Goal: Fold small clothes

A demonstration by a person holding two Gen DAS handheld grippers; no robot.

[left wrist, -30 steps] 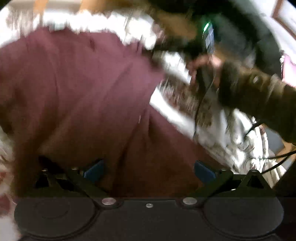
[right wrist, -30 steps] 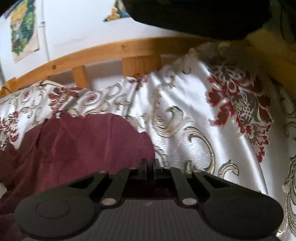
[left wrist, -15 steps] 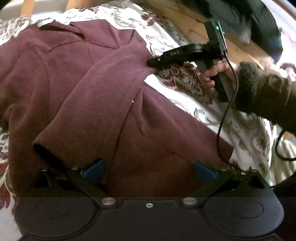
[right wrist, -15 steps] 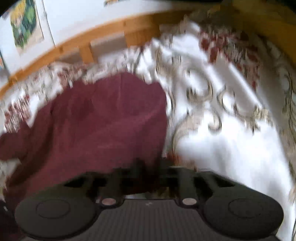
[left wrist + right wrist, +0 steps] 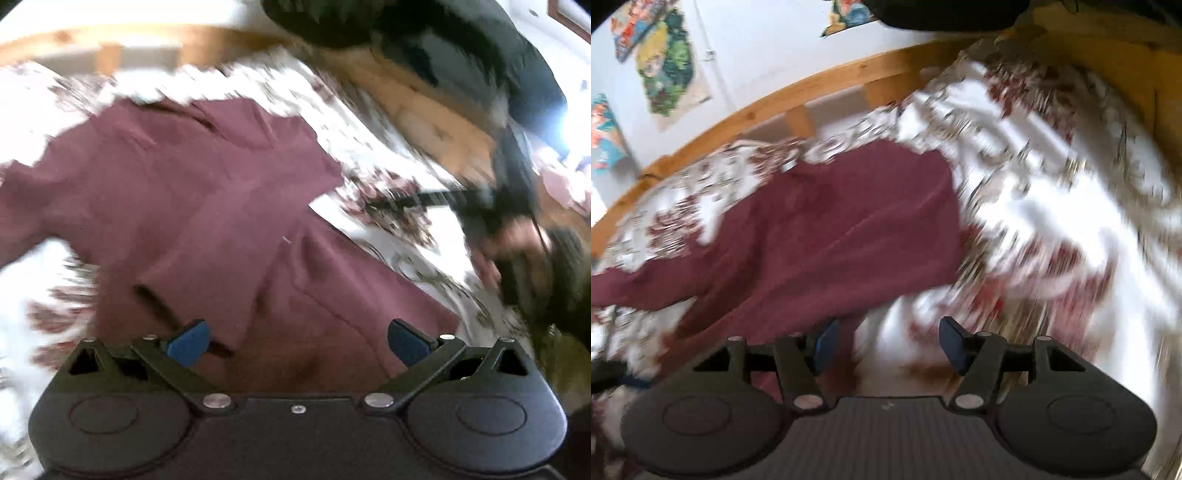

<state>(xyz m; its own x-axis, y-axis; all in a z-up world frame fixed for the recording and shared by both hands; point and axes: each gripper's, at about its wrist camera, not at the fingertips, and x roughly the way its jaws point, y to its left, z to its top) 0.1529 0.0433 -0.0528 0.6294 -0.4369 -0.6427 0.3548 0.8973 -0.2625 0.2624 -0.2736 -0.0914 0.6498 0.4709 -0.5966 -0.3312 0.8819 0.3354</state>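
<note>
A maroon shirt (image 5: 207,206) lies spread on a white bedspread with red and gold flowers (image 5: 373,147), one sleeve folded across its body. My left gripper (image 5: 297,347) hovers open over the shirt's near part, blue pads wide apart and gripping nothing. My right gripper (image 5: 891,347) has its jaws opening. The shirt (image 5: 831,229) ends by its left pad, and only bedspread (image 5: 1052,192) shows between the pads. In the left wrist view the right gripper (image 5: 424,199) sits off the shirt's right edge, held by a hand (image 5: 491,254). Both views are blurred.
A wooden bed rail (image 5: 798,92) runs along the far side, with posters (image 5: 668,66) on the wall behind it. A dark bulky item (image 5: 424,40) lies at the top right on the wooden frame (image 5: 436,107). A dark sleeve (image 5: 569,266) covers the right.
The right gripper went from shut at the shirt's edge to jaws apart and pulled away from the cloth. The left gripper stayed open and drew back, showing more of the shirt.
</note>
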